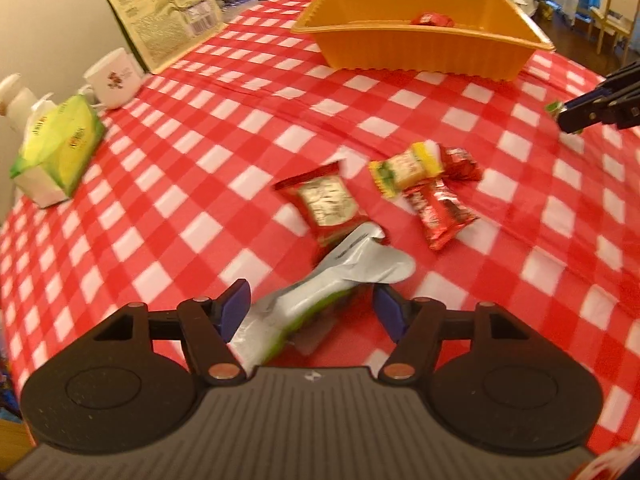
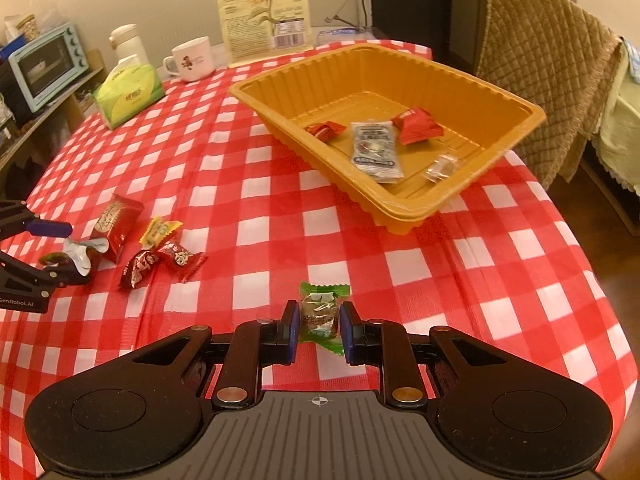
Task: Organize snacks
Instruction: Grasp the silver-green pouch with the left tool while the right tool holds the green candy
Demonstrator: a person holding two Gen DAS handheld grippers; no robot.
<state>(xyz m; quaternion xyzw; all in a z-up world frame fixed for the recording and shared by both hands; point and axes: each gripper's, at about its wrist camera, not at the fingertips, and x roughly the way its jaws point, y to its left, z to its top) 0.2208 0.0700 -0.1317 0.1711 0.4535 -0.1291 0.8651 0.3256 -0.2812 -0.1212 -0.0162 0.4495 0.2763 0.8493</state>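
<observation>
Between the right claw point(image 2: 319, 326) fingers sits a green-wrapped candy point(image 2: 321, 312), pinched; left claw point(image 1: 310, 306) gapes around a silver-green packet point(image 1: 320, 292).

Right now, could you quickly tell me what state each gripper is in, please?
Left gripper: open, its fingers either side of the silver-green packet, not clamped.
Right gripper: shut on the green-wrapped candy.
</observation>
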